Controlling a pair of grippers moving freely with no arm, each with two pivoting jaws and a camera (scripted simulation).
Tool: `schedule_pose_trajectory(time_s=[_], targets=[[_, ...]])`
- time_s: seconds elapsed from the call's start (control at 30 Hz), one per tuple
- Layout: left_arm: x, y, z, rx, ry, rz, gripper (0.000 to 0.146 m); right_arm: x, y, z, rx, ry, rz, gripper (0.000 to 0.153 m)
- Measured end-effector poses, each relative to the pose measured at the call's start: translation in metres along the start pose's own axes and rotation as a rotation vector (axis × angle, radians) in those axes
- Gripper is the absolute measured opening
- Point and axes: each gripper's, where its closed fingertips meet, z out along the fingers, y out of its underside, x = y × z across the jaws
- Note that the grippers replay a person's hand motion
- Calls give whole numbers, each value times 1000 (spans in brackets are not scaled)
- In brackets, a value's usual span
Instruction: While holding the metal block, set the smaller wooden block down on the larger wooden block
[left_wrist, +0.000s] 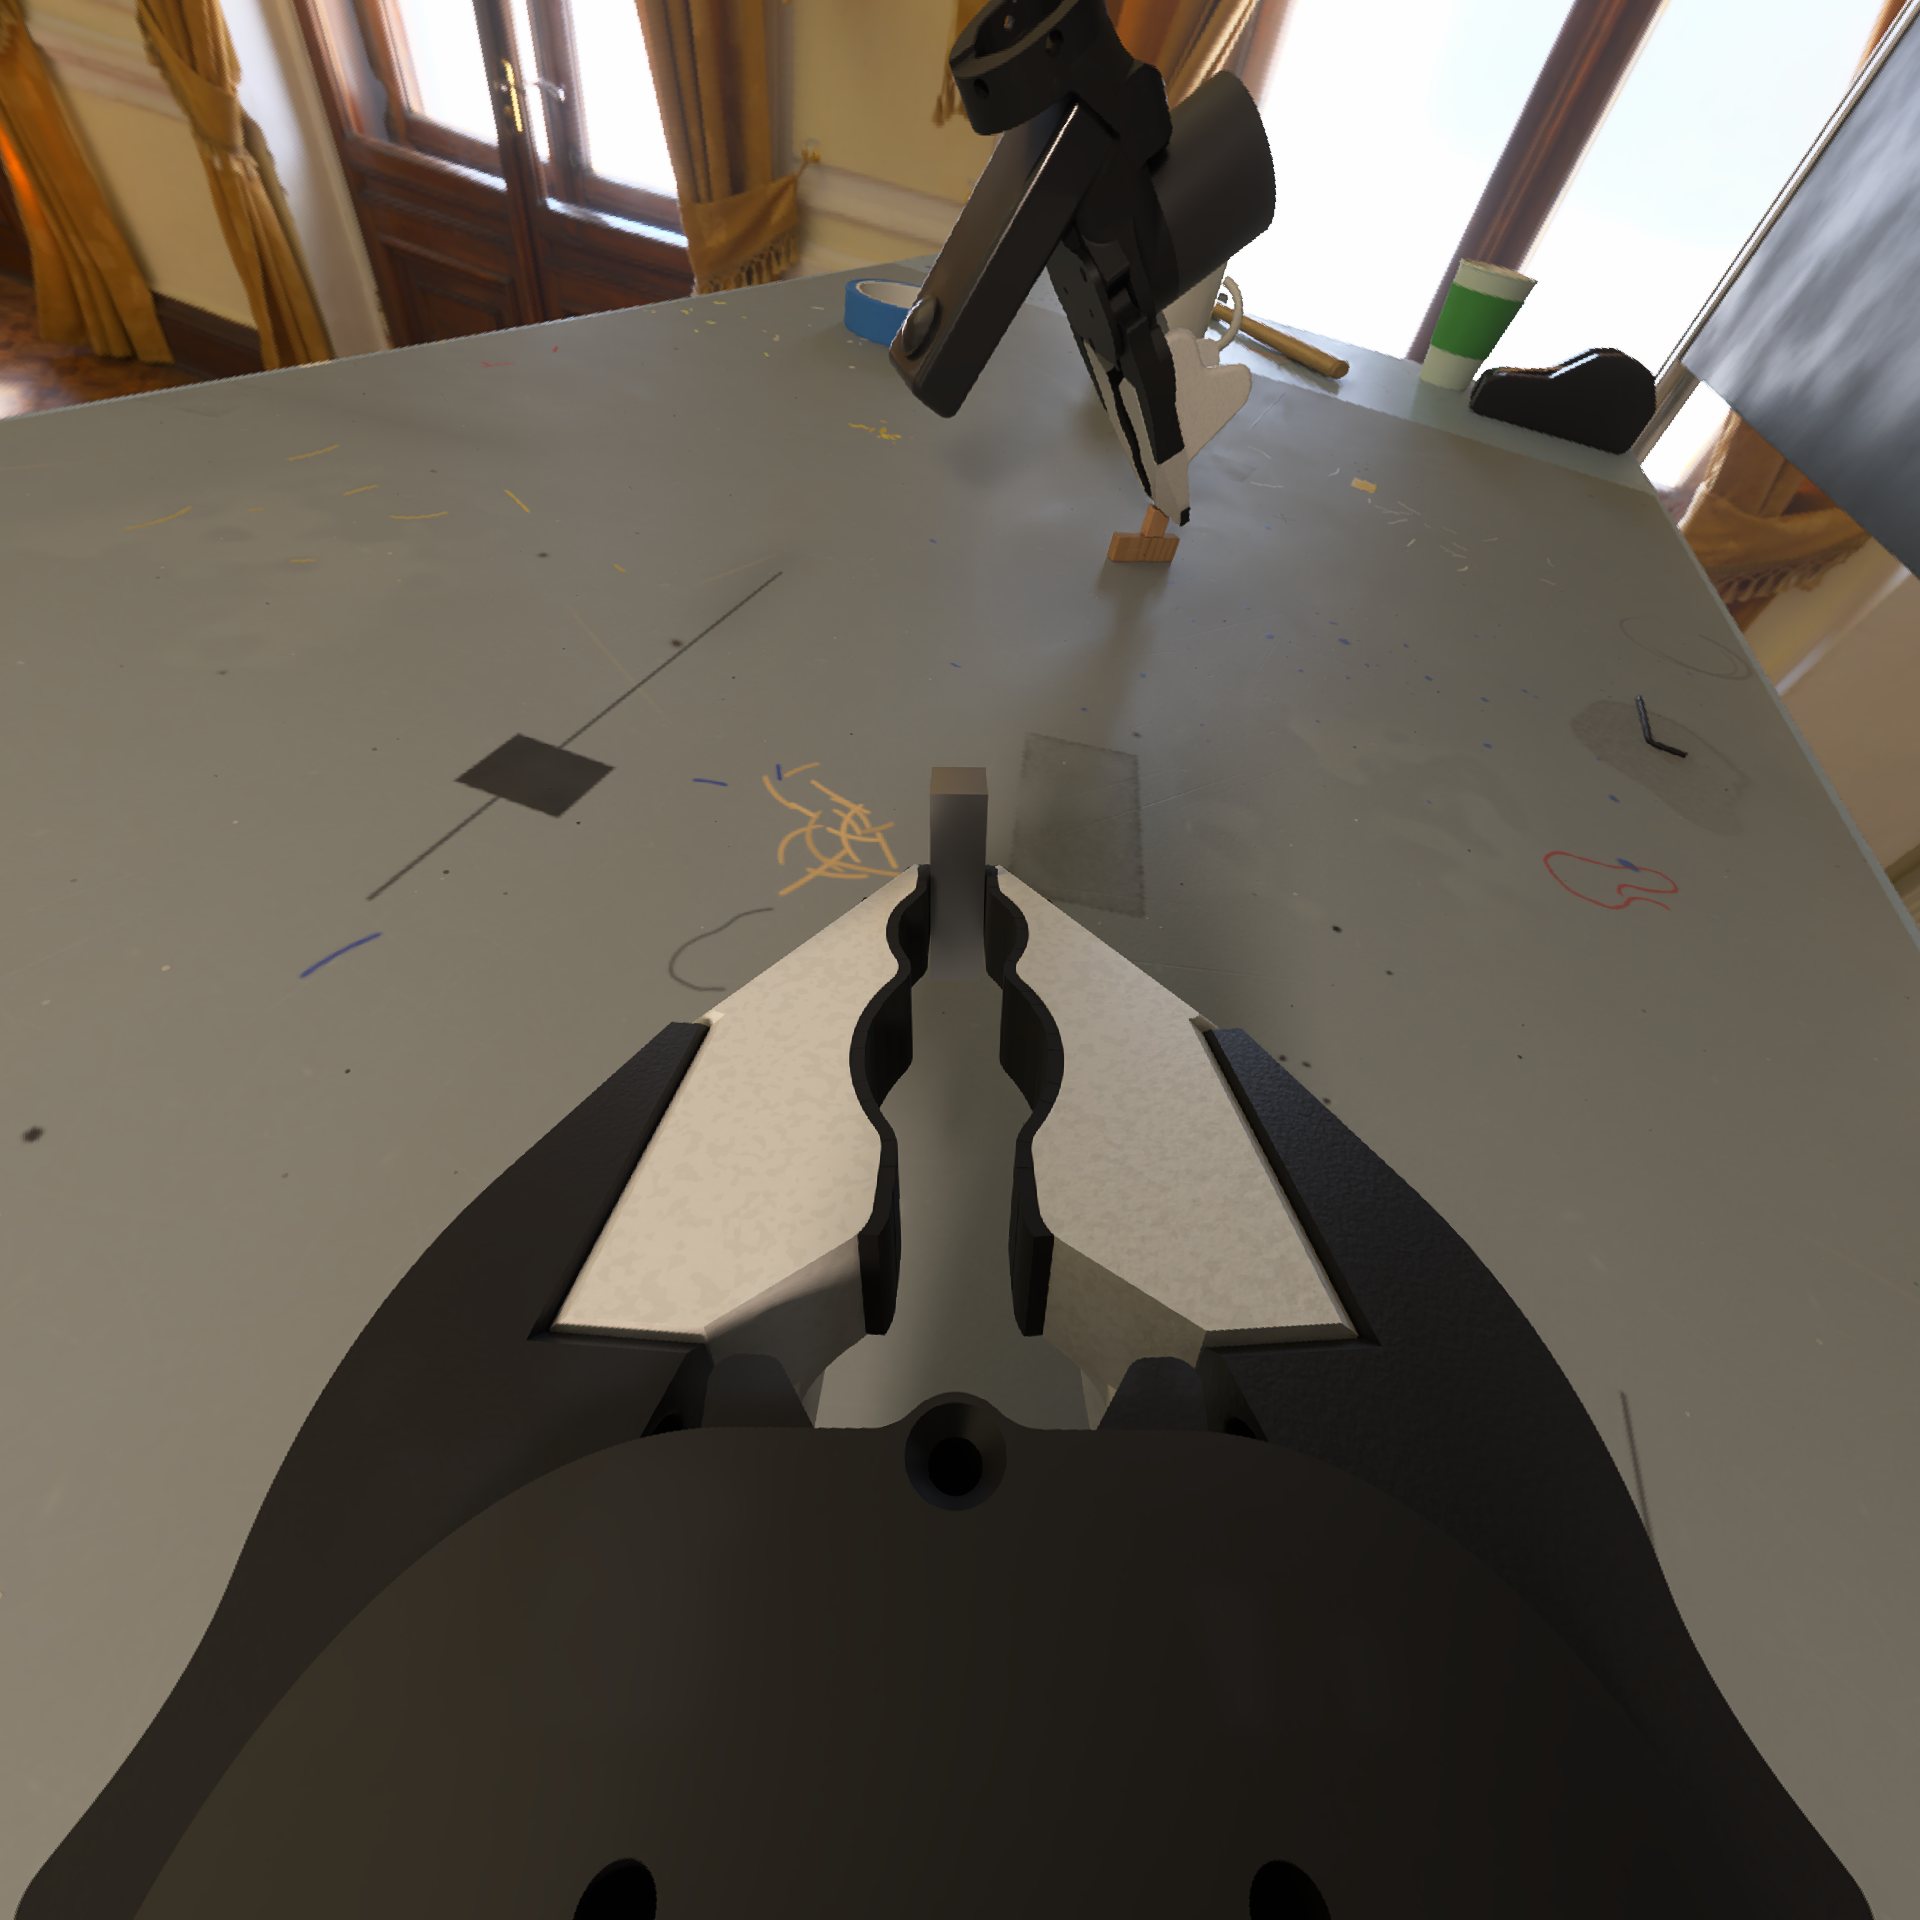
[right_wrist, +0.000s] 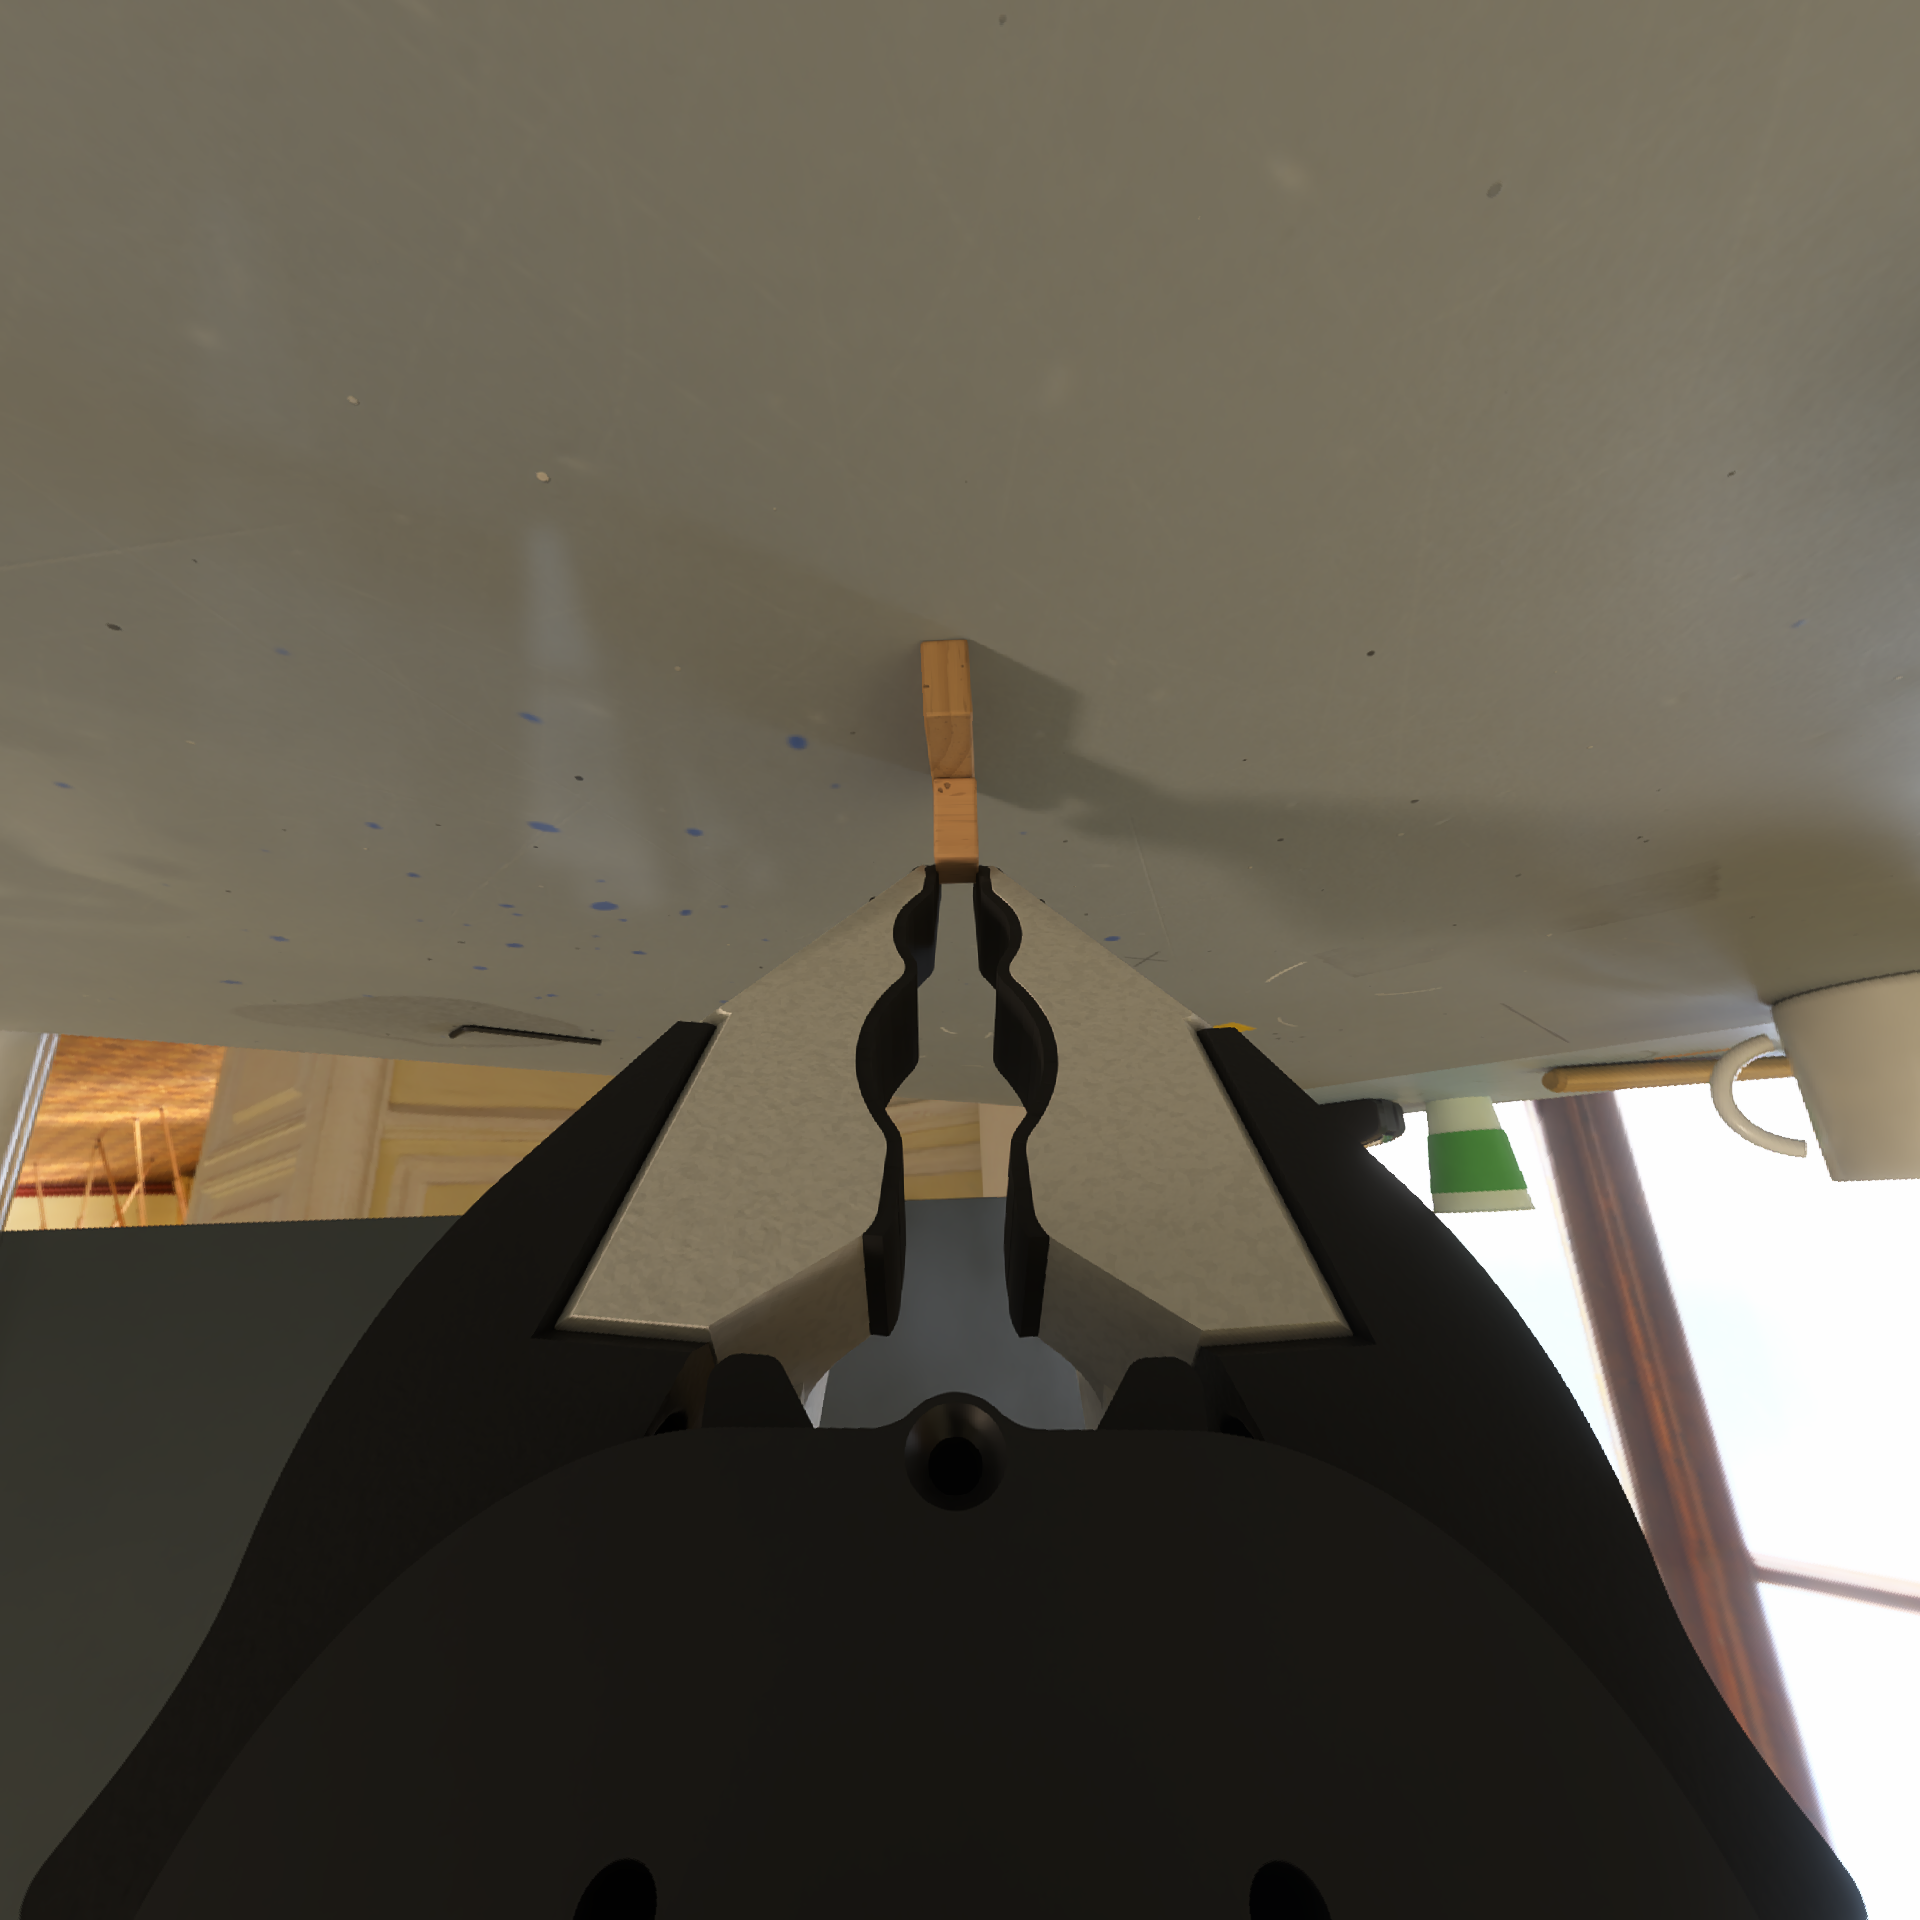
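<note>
My left gripper (left_wrist: 957, 871) is shut on the grey metal block (left_wrist: 957, 831), which sticks out past the fingertips above the grey table (left_wrist: 312, 644). Far across the table, my right gripper (left_wrist: 1172, 507) points steeply down at the wooden blocks. In the right wrist view, my right gripper (right_wrist: 956, 875) is shut on the end of the smaller wooden block (right_wrist: 955, 821). Its far end touches the larger wooden block (right_wrist: 947, 707), which lies flat on the table (right_wrist: 1351, 416). In the left wrist view, the smaller block (left_wrist: 1154, 521) stands tilted on the larger one (left_wrist: 1139, 548).
At the table's far edge are a blue tape roll (left_wrist: 871, 308), a wooden-handled tool (left_wrist: 1291, 349), a green and white cup (left_wrist: 1473, 324), a black object (left_wrist: 1567, 397) and a white mug (right_wrist: 1855, 1070). A small hex key (left_wrist: 1656, 729) lies at the right. A dark panel (left_wrist: 1829, 260) stands beyond the right edge.
</note>
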Motion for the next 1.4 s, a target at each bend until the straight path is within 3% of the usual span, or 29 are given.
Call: schedule_pose_trajectory(time_s=[0.73, 1.4], targets=[[-2, 0, 0, 1, -21, 16, 9, 6, -2, 0, 11, 45, -38, 14], [-2, 1, 0, -4, -25, 24, 9, 0, -6, -2, 80, 23, -51, 9]])
